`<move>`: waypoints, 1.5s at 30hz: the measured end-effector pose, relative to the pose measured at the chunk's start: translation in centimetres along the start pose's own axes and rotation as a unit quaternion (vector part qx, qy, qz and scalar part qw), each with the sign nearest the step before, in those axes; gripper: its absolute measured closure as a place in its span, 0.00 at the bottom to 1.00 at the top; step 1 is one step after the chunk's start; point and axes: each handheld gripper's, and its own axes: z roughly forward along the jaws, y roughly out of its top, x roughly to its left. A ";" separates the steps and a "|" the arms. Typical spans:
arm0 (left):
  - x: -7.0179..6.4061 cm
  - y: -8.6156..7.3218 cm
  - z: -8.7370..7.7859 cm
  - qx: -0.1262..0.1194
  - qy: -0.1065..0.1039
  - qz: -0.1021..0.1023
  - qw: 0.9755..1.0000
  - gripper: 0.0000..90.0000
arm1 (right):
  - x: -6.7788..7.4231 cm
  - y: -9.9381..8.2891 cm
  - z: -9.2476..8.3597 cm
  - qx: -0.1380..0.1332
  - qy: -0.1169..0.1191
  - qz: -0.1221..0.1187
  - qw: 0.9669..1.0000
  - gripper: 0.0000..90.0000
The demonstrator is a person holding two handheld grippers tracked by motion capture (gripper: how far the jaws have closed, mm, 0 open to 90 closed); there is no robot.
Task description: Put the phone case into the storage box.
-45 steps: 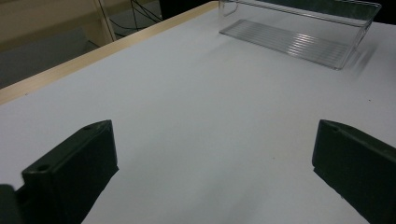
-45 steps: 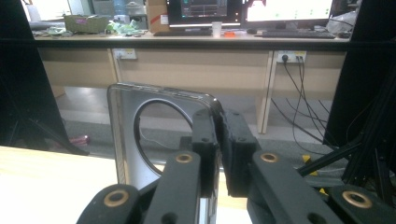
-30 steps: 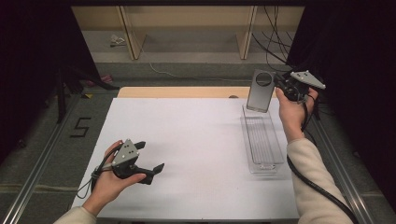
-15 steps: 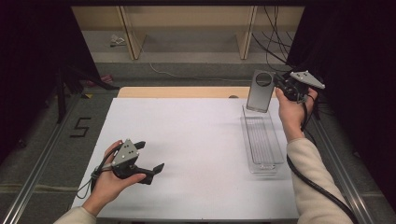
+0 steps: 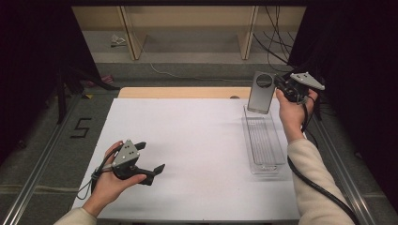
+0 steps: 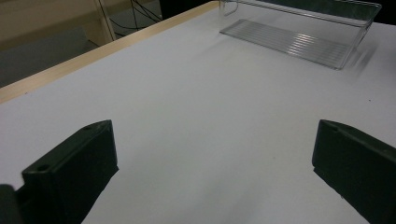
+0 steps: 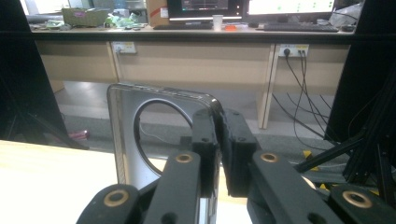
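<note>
A white table (image 5: 197, 140) covers most of the high view, with a strip of bare wood along its far edge and dark floor on both sides. Beyond it stands a low wooden shelf unit (image 5: 187, 28) with cables trailing down at the right.

On the right part of the table lies a long clear plastic tray (image 5: 264, 140), ribbed on its bottom, running from the far edge toward the person. In the left gripper view the tray (image 6: 299, 28) sits well ahead of the jaws and off to the upper right.

Above the far end of the tray, the right gripper (image 5: 277, 89) holds a flat grey phone case (image 5: 260, 92) upright in the air, its round camera cut-out at the top. The case hangs clear of the tray, just over its far wall. In the right gripper view the two black jaws stand pressed together on the right edge of the case (image 7: 140, 135), near its upper corner, so the rest of the case spreads out to the left of the jaws.

The left gripper (image 5: 150, 159) rests low over the near left of the table, well apart from tray and case. Its jaws stand wide apart over bare table.
</note>
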 end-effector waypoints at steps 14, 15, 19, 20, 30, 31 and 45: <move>0.0 0.0 0.0 0.000 0.000 0.000 1.000 0.00 | 0.1 -0.6 0.4 0.008 0.002 -0.005 1.000 0.95; 0.0 0.0 0.0 -0.001 0.000 0.000 1.000 0.00 | 0.1 -0.6 0.5 0.008 0.002 -0.005 1.000 0.95; 0.0 0.0 0.0 0.000 0.000 0.000 1.000 0.00 | 0.0 -0.6 0.5 0.008 0.002 -0.004 1.000 0.95; 0.0 0.0 0.0 0.000 0.000 0.001 1.000 0.00 | 0.0 -0.6 0.5 0.009 0.003 -0.004 1.000 0.95; 0.0 0.0 0.0 0.000 -0.001 0.001 1.000 0.00 | 0.0 -0.8 0.7 0.011 0.004 -0.004 1.000 0.95; 0.0 0.0 0.0 -0.001 0.000 0.001 1.000 0.00 | 0.0 -0.8 0.7 0.011 0.003 -0.004 1.000 0.95; 0.0 0.0 0.0 0.000 -0.001 0.002 1.000 0.00 | -0.2 -0.8 0.9 0.012 0.003 -0.002 1.000 0.95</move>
